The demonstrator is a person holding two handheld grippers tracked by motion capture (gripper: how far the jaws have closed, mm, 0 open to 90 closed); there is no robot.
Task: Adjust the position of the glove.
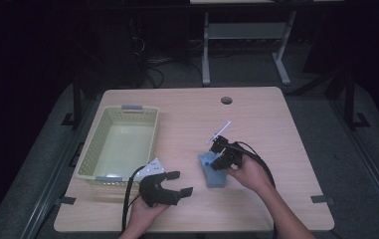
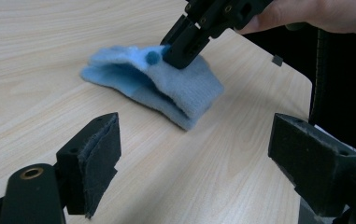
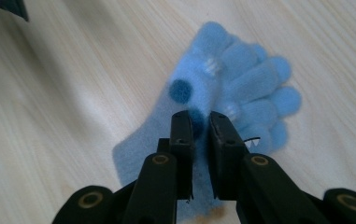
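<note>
Right gripper point(image 3: 199, 123) — pinched on blue glove point(image 3: 222, 88)

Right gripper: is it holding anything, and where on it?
The right gripper is shut on the blue glove, pinching its fabric by the dark blue dots; the left gripper holds nothing.

The left gripper point(image 1: 179, 183) sits low at the near edge, held from below by the left hand point(image 1: 144, 211), its jaws spread wide and pointing right. The right gripper point(image 1: 216, 158) is gripped by the right hand point(image 1: 249, 173), forearm slanting in from the lower right; it tips downward and leftward, jaws nearly together
</note>
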